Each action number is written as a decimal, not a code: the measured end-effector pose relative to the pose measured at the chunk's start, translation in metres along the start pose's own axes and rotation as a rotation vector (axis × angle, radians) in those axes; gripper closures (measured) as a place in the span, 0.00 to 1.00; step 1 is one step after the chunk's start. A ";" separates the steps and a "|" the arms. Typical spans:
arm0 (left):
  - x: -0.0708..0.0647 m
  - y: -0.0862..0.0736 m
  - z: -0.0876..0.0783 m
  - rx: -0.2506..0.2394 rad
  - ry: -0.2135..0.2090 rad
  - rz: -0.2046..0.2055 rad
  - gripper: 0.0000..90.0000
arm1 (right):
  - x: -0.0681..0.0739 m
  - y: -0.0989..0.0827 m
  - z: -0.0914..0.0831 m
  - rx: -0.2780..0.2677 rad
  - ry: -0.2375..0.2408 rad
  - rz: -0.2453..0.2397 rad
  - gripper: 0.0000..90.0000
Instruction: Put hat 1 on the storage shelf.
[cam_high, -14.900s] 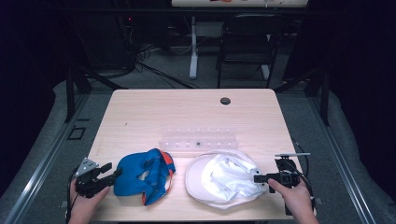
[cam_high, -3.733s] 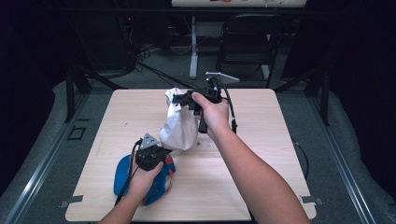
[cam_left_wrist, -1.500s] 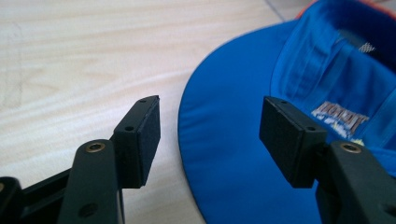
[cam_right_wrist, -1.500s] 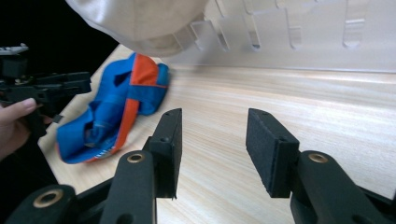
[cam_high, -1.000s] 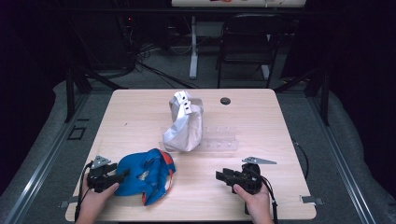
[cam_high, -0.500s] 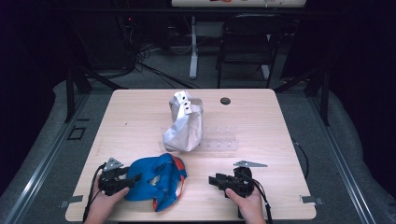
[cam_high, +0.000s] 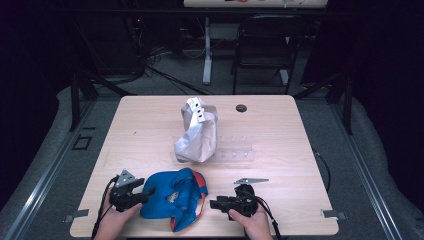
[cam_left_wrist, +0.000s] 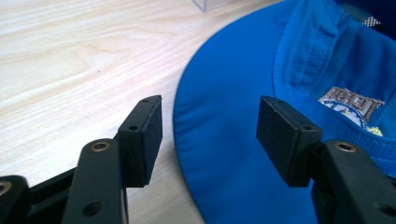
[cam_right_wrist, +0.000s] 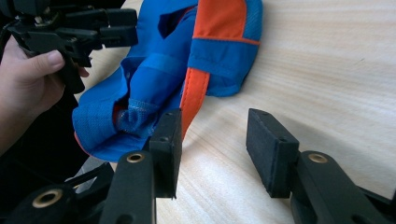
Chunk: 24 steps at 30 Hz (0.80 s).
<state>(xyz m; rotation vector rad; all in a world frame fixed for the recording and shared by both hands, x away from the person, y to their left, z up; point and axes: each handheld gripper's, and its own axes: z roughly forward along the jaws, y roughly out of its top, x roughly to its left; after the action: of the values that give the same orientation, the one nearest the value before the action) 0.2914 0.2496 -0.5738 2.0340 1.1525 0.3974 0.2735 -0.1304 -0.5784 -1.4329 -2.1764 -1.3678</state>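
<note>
A blue cap with orange trim lies near the table's front edge. My left gripper is at its left side; in the left gripper view the jaws stand open with the edge of the blue brim between them, not pinched. My right gripper is just right of the cap, open; in the right gripper view only bare wood lies between its jaws, and the orange strap runs past the left fingertip. A white cap hangs draped on a clear rack at mid-table.
A small black round grommet sits in the table near its far edge. The front table edge is close beneath both hands. Bare wood lies to the left and right of the rack. A chair stands beyond the table.
Both grippers have closed in on the blue cap, the left moving right and the right moving left. The cap has shifted a little to the right. The white cap has not moved.
</note>
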 end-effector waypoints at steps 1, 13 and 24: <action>0.001 -0.001 -0.001 -0.014 0.005 -0.009 0.46 | 0.000 0.000 0.001 0.001 0.001 0.003 0.62; 0.011 -0.012 -0.020 -0.025 0.052 -0.046 0.46 | 0.005 0.005 0.020 0.067 0.065 0.032 0.62; 0.017 -0.019 -0.027 -0.029 0.084 -0.068 0.47 | 0.007 0.009 0.036 0.100 0.142 0.041 0.67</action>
<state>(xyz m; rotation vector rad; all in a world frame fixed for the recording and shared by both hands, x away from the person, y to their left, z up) 0.2735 0.2817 -0.5715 1.9636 1.2561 0.4666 0.2880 -0.0970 -0.5892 -1.2960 -2.0830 -1.2855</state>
